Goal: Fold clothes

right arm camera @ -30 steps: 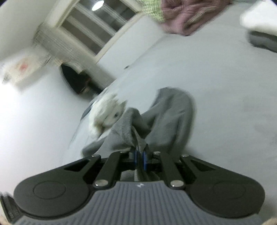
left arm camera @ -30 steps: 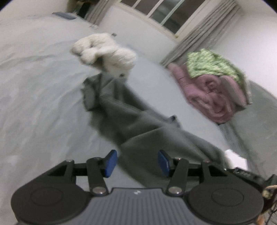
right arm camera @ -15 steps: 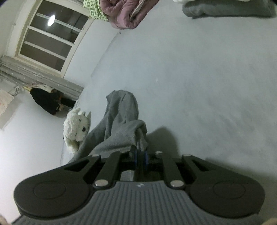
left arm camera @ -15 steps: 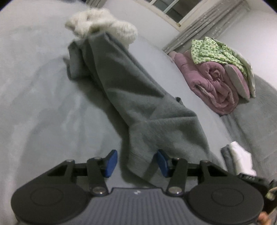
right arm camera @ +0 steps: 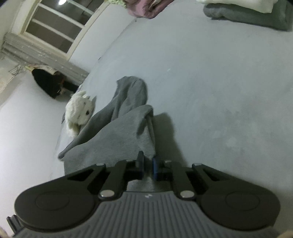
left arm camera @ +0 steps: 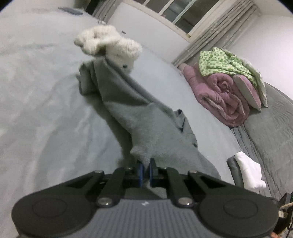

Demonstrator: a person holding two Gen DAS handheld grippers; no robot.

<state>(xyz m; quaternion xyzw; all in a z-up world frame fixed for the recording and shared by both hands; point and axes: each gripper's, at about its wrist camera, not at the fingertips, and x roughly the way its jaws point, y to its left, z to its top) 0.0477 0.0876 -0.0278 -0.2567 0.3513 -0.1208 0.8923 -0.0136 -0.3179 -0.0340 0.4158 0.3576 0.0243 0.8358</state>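
A grey garment (left arm camera: 146, 117) lies stretched in a loose band across the grey bed (left arm camera: 36, 91). My left gripper (left arm camera: 145, 170) is at its near corner, jaws closing tight, and the blue pads pinch the cloth's edge. In the right wrist view the same grey garment (right arm camera: 117, 139) rises in folds from the bed (right arm camera: 219, 82) into my right gripper (right arm camera: 148, 164). Its jaws are closing with a bunch of cloth between the pads, and the cloth hangs from them.
A white plush toy (left arm camera: 109, 44) (right arm camera: 78, 111) sits at the garment's far end. A rolled pink quilt (left arm camera: 225, 95) under a green patterned blanket (left arm camera: 223, 62) lies at the back right. Folded white (left arm camera: 249, 170) and grey clothes (right arm camera: 252, 16) are stacked at the right.
My left gripper went from wide open to shut on the garment's near corner. The right gripper kept its hold and shifted, and the cloth between the two now lies drawn out longer.
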